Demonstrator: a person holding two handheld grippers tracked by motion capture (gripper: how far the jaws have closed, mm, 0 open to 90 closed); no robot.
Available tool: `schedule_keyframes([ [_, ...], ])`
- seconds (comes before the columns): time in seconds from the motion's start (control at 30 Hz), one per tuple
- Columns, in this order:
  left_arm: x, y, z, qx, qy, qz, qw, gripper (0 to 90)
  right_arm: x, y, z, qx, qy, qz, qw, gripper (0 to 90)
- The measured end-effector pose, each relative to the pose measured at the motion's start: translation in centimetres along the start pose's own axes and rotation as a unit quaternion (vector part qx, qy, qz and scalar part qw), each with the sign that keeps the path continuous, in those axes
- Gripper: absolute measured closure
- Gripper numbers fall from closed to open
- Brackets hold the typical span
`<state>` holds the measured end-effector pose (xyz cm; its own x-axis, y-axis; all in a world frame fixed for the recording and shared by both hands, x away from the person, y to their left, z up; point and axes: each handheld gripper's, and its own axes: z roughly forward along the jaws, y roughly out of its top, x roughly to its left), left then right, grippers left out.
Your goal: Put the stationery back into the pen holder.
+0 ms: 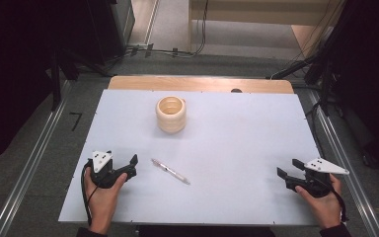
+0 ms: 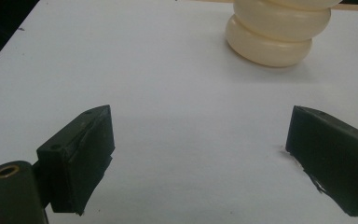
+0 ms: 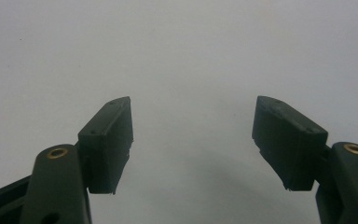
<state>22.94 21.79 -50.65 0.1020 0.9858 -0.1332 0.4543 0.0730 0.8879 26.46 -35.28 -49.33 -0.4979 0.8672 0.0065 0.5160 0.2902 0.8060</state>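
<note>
- Left hand (image 1: 102,190) comes in from the bottom edge at the table's near-left corner, forearm running up and slightly right, fingers wrapped around the left gripper (image 1: 123,165).
- That gripper lies low over the white table (image 1: 237,133), its grey plate up, jaws angled toward the right and a touch away from the person.
- Its jaws stand wide apart; in the left gripper view there is bare table between them and nothing held.
- The pen (image 1: 170,171) lies flat on the table just right of the left gripper, slanting from upper left to lower right, apart from the jaws.
- The cup (image 1: 170,114), a ribbed cream one, stands upright farther back, beyond the pen; in the left gripper view it sits ahead and to the right (image 2: 277,32).
- Right hand (image 1: 322,197) enters at the near-right corner, gripping the right gripper (image 1: 288,168) from behind, jaws pointing left toward the table's middle.
- Those jaws are spread wide too, bare table between them in the right gripper view, well apart from pen and cup.
</note>
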Motion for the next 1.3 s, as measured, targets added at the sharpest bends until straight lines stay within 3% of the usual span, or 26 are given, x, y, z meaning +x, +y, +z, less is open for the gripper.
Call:
schedule_keyframes([
  [1.3,0.1,-0.1,0.1,0.007,0.0,0.001,1.0,8.4,2.3,0.9,1.4,0.005,0.027,-0.025,0.9993,27.2],
])
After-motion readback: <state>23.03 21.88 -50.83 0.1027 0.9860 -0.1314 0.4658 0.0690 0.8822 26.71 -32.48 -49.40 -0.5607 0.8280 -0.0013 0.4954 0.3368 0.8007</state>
